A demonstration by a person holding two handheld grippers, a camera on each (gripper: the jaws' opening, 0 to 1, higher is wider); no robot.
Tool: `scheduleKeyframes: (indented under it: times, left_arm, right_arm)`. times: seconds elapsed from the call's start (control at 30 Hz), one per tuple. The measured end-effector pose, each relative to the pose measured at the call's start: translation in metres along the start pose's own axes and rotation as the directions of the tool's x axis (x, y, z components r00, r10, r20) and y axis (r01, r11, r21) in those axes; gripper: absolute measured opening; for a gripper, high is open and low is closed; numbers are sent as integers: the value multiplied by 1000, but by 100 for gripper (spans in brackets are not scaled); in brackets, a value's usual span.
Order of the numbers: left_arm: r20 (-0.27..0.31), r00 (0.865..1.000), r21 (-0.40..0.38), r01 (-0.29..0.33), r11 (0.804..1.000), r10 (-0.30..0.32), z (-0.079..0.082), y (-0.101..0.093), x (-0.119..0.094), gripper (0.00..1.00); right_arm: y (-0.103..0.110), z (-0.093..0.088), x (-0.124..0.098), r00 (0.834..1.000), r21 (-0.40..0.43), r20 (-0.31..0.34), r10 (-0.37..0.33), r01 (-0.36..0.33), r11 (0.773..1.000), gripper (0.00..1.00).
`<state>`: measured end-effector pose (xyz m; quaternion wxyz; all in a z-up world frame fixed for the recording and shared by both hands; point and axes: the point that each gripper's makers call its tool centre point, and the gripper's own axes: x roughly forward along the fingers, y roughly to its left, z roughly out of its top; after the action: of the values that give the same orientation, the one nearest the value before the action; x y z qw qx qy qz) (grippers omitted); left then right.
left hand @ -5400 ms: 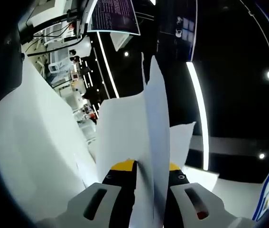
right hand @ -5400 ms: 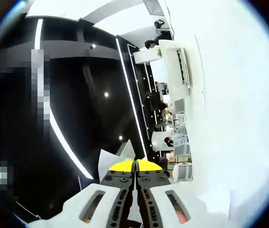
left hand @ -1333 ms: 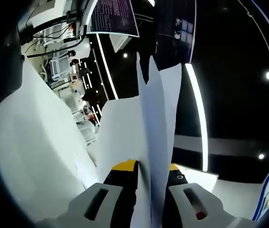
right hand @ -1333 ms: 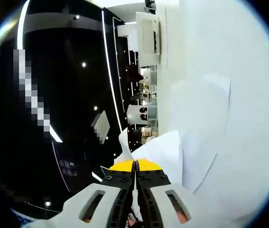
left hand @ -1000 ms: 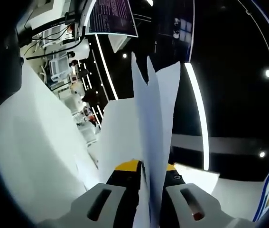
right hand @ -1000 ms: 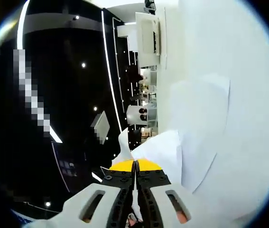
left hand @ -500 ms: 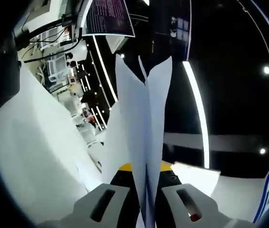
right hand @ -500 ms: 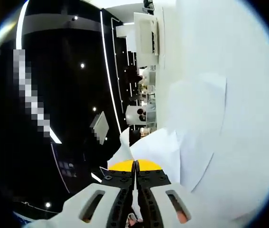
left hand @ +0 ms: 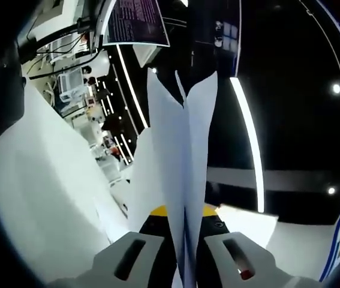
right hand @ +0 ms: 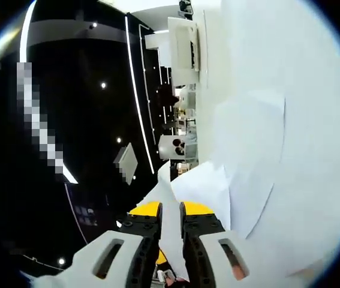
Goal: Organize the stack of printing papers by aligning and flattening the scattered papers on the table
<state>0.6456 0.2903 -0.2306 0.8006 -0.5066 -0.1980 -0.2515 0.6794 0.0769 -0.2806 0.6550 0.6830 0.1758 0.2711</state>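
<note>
Left gripper [left hand: 184,223]: jaws clamped on upright papers [left hand: 184,150].
Right gripper [right hand: 171,219]: jaws parted slightly around the papers' edge [right hand: 171,231].

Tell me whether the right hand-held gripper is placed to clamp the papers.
Probably yes: the right hand-held gripper stands slightly open, and the papers' edge already runs up through the gap between its jaws, with nothing else in between.

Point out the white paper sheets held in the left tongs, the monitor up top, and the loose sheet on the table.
White paper sheets [left hand: 187,156], left gripper view, upright middle.
Dark monitor screen [left hand: 135,21], left gripper view, its text.
Loose white sheet [right hand: 247,156], right gripper view, its flat middle.
</note>
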Motion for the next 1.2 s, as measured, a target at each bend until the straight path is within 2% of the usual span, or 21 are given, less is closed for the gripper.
scheduleKeyframes:
  times: [0.23,0.4,0.7,0.93,1.2]
  left_arm:
    - [0,1000,-1,0,1000,0,5,6,1,6]
    - [-1,1000,-2,0,1000,0,3,4,0,6]
    - [-1,1000,-6,0,1000,0,4,5,1,6]
    - [-1,1000,-8,0,1000,0,2,3,1,6]
    - [-1,1000,-10,0,1000,0,-4,-6,-1,6]
  right_arm:
    - [0,1,-1,1000,2,7,-8,8,1000,15]
    - [-2,4,-1,1000,-4,14,-15,15,1000,20]
    - [0,13,-2,999,-55,46,-21,24,998,25]
    - [-2,16,-2,998,-108,44,-47,52,993,40]
    - [3,21,-6,997,-158,58,-53,62,985,48]
